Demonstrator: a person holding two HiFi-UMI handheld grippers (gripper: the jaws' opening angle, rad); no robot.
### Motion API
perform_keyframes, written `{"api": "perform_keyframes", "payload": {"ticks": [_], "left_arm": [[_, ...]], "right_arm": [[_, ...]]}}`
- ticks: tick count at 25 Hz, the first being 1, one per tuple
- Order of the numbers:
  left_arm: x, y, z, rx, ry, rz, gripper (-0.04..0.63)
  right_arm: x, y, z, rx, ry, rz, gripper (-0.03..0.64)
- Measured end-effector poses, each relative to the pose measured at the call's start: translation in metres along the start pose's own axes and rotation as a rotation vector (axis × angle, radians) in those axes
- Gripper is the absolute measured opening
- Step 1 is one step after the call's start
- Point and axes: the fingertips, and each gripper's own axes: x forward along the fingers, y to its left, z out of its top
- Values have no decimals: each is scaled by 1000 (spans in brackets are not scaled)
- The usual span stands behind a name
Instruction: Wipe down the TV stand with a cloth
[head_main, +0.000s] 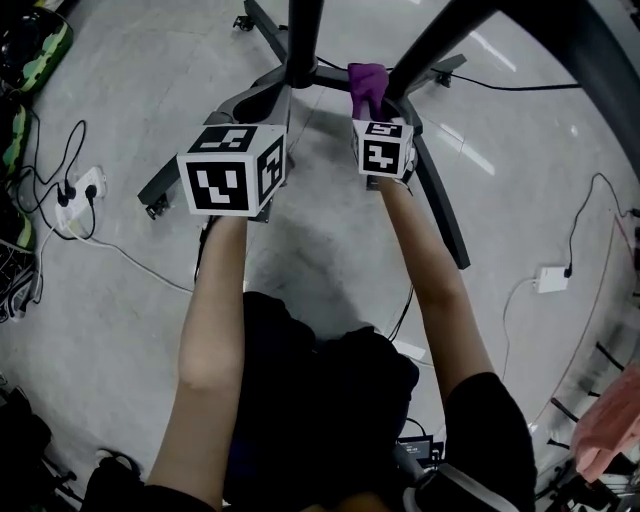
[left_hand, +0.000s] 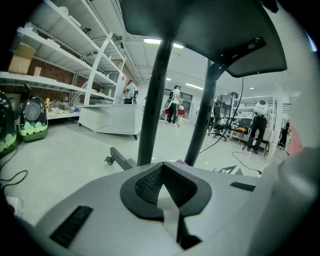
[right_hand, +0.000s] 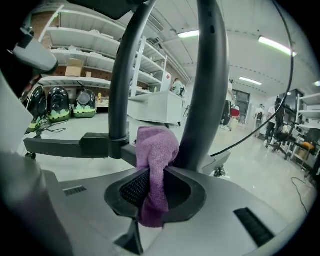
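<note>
- While the right gripper is clamped on the purple cloth, only a narrow fold is pinched; hard rubbing could pull it free.
- The cloth bunches just beside the TV stand upright; the jaw tips may scrape it.
- Left gripper: closed, empty, unable to steady the stand.

Right gripper jaws clamped on purple terry cloth. Cloth bunches up at 12 o'clock, against dark grey tubular TV stand upright. Second curved upright at 10 o'clock.
</note>
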Motion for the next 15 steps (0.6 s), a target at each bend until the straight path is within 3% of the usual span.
{"api": "perform_keyframes", "payload": {"ticks": [10,15], "left_arm": [[24,-46,-2,-63,-20,-72,6],[31,-65,-5,-38,-8,-100,6]], "right_arm": [[-36,-34,-12,6,12,-38,83],[-43,-55,-21,44,32,-64,83]]}}
